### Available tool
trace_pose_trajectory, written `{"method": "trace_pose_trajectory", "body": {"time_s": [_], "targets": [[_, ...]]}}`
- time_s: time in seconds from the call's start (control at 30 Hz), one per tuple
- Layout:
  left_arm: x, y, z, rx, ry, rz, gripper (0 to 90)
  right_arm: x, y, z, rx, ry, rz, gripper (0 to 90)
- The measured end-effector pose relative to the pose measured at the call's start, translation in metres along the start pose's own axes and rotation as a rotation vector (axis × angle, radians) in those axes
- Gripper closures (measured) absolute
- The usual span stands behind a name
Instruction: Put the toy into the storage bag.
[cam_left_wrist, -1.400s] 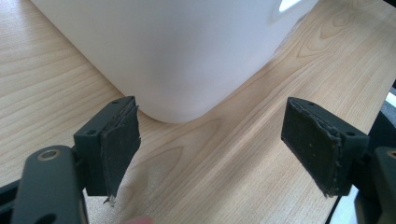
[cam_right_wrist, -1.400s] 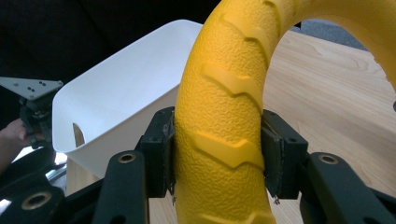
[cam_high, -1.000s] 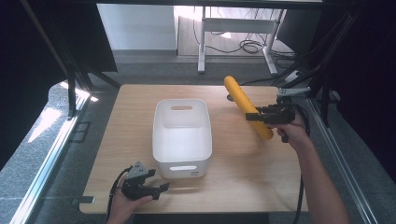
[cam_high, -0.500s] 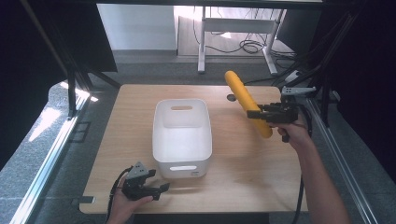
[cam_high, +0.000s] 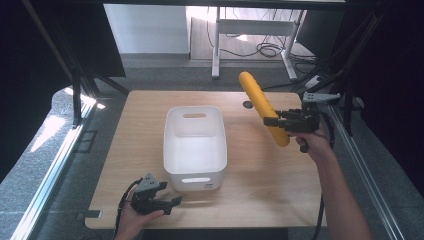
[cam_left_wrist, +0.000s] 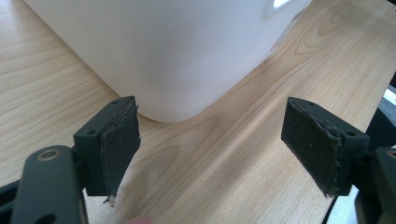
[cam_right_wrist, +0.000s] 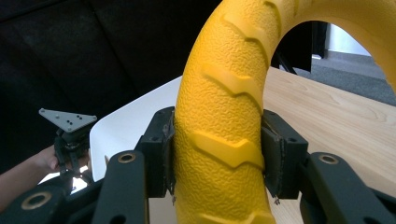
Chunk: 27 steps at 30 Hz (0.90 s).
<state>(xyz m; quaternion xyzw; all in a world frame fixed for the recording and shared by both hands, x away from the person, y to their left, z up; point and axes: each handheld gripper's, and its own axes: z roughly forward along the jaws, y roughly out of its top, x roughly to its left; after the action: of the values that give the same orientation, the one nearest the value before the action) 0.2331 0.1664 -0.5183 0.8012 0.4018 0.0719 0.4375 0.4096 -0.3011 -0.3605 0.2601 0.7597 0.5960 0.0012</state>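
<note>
A yellow ring with a tyre-like tread (cam_high: 261, 106) hangs edge-on above the right side of the wooden table (cam_high: 270, 170), held by my right gripper (cam_high: 270, 121), which is shut on its lower part. In the right gripper view the yellow ring (cam_right_wrist: 224, 116) sits clamped between both pads. A white plastic bin (cam_high: 195, 145) with handle slots stands in the middle of the table, nothing visible inside. My left gripper (cam_high: 176, 201) rests open near the table's front edge, just left of the bin's front corner (cam_left_wrist: 177, 60), nothing between its pads (cam_left_wrist: 119, 149).
A small dark round spot (cam_high: 247, 105) lies on the table behind the ring. Metal frame rails (cam_high: 365, 170) run along both sides of the table. A desk frame and cables (cam_high: 260, 47) stand on the floor beyond the far edge.
My right gripper has lifted the yellow ring a little higher and drawn it slightly right. The left gripper and the bin have stayed put.
</note>
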Motion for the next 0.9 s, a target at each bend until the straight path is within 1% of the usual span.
{"method": "trace_pose_trajectory", "body": {"time_s": [0.07,0.2,0.47,0.7,0.9], "targets": [[0.0,0.0,0.0,0.0,0.0,0.0,19.6,0.002,0.001,0.0,-0.004,-0.002,-0.001,52.3],[0.0,0.0,0.0,-0.004,0.001,0.0,19.6,0.006,0.003,-0.001,-0.023,0.013,-0.007,52.3],[0.0,0.001,-0.001,-0.007,0.002,0.004,19.6,0.012,0.006,0.0,-0.022,0.013,-0.018,52.3],[-0.001,0.001,-0.001,-0.007,0.0,0.003,19.6,0.018,0.011,0.002,-0.041,0.033,-0.026,52.3],[-0.001,0.001,-0.001,-0.01,-0.001,0.002,19.6,0.025,0.015,0.006,-0.045,0.045,-0.041,52.3]]}}
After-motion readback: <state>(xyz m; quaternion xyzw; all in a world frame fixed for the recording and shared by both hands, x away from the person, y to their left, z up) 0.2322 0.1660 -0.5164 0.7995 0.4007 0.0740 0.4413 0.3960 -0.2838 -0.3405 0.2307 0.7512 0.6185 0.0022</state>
